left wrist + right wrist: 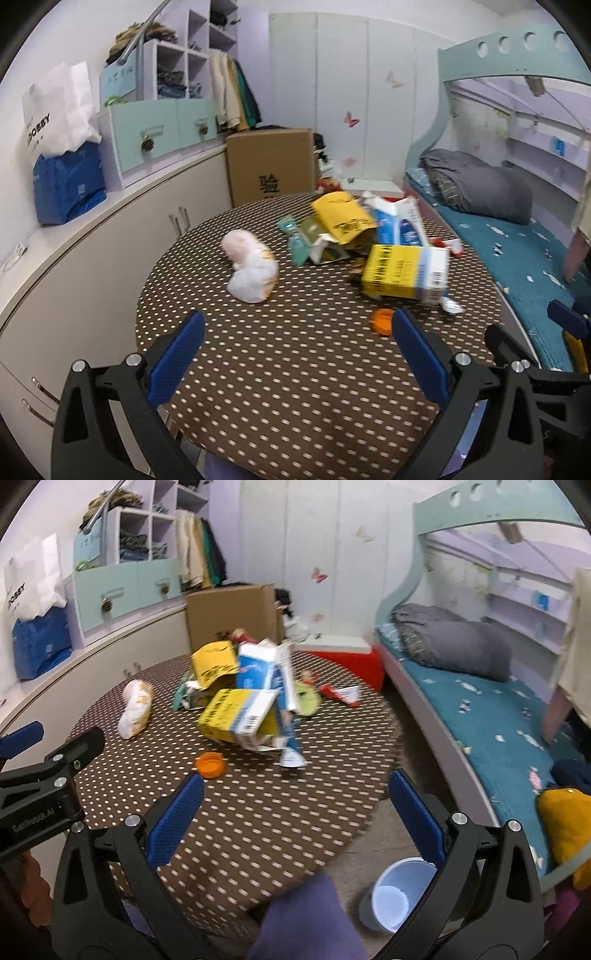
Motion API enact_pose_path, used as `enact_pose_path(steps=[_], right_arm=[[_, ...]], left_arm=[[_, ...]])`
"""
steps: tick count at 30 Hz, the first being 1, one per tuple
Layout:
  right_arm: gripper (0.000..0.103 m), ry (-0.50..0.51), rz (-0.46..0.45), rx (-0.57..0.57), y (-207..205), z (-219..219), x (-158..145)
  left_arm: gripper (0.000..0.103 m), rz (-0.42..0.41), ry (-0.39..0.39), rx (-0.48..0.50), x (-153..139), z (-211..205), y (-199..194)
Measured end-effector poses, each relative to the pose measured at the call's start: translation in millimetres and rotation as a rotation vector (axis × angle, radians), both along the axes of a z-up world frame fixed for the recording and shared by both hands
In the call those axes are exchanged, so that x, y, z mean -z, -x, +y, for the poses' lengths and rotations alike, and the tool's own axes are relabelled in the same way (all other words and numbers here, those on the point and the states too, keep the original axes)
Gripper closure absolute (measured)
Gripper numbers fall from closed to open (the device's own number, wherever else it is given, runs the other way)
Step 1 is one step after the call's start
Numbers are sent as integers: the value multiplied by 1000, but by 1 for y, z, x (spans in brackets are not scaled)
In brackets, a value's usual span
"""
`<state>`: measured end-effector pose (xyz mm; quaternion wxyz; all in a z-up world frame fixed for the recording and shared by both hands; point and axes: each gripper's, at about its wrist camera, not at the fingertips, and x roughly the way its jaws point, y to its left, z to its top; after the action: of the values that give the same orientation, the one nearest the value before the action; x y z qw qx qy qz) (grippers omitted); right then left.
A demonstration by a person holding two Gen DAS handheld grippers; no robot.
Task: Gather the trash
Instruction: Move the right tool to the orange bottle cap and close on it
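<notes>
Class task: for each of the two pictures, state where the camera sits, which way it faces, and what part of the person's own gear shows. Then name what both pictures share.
Left wrist view: sits on the left claw, facing across the round brown polka-dot table toward the trash pile; its blue-padded fingers stand open, and the right claw shows at the right edge.

Right wrist view: sits on the right claw, open, angled further right, taking in the pale blue plastic bin on the floor; the left claw shows at left.

Shared: the yellow-and-white carton, small orange cap, white crumpled bag.
</notes>
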<state>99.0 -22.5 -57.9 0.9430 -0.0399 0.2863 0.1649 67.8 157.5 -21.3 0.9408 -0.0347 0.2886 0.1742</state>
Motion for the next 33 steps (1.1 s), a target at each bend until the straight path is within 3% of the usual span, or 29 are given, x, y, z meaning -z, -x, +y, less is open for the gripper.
enact_pose_path(steps=[4, 7, 16, 22, 27, 33], right_arm=[[6, 15, 46, -66, -14, 25, 12], [6, 11, 93, -113, -24, 41, 21], [7, 37, 188, -167, -55, 76, 47], [31, 66, 220, -189, -71, 96, 61], [74, 113, 187, -209, -75, 109, 59], [74, 40, 207, -332, -61, 112, 45]], left_arm=[[4, 26, 34, 8, 8, 21, -10], [4, 58, 12, -11, 19, 28, -17], [4, 118, 47, -60, 41, 60, -27], [4, 162, 54, -79, 55, 71, -32], [4, 183, 76, -81, 61, 74, -35], [4, 167, 77, -88, 56, 73, -31]])
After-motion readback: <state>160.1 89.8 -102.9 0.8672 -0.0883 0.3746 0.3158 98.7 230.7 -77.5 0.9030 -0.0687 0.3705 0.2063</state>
